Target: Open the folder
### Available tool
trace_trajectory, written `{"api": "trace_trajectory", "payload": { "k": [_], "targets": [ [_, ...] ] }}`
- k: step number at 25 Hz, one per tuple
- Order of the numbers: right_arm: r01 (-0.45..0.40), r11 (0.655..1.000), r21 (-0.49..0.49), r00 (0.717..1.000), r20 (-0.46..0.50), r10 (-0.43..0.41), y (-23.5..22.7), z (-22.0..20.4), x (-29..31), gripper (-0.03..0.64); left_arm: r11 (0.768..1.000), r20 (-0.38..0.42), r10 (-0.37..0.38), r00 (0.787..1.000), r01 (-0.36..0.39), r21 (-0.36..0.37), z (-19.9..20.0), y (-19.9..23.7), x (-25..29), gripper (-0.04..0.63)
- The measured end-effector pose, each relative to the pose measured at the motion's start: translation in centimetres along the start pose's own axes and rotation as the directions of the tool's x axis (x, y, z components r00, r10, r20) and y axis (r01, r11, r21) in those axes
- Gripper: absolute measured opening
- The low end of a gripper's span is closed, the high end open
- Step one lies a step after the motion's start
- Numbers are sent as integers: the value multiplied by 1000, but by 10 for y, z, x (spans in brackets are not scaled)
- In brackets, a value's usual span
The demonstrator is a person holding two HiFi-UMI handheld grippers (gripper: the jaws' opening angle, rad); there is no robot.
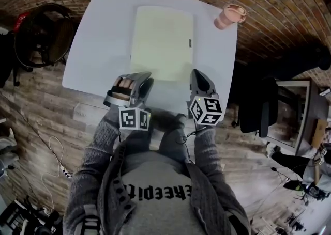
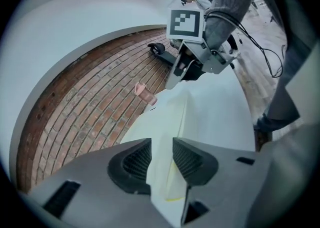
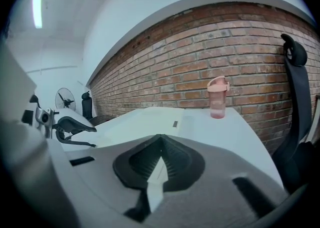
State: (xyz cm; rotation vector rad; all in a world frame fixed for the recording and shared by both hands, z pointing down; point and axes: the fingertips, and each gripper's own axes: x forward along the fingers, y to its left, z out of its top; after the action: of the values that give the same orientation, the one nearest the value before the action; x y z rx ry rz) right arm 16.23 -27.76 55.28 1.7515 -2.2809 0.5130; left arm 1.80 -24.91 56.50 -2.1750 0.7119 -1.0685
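Likely, with the folder (image 1: 162, 43) closed on the surface (image 1: 98, 48), the left gripper (image 2: 161, 147) with fingers apart at its near edge and the right gripper (image 3: 161, 139) with fingers together beside that edge, a deep bite would clamp both covers and lift it whole

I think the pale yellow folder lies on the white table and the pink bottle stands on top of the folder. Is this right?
Not quite. The pink bottle stands on the white table itself, near its far right corner, apart from the pale yellow folder. The head view shows this.
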Motion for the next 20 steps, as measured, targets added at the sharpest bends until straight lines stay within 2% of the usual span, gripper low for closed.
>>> {"api": "trace_trajectory", "payload": {
  "k": [4,9,20],
  "targets": [
    [-14,1000,-3,1000,0,14,-1,-2,-3,5,999,-32,10,999,-8,43,1,-9,0,124],
    [-27,1000,4,1000,-6,27,-2,-9,-3,5,996,-88,65,994,-60,61,-4,-8,7,123],
    [-18,1000,24,998,-58,20,-10,-31,4,5,993,-97,78,992,-69,94,3,-11,14,123]
  ]
}}
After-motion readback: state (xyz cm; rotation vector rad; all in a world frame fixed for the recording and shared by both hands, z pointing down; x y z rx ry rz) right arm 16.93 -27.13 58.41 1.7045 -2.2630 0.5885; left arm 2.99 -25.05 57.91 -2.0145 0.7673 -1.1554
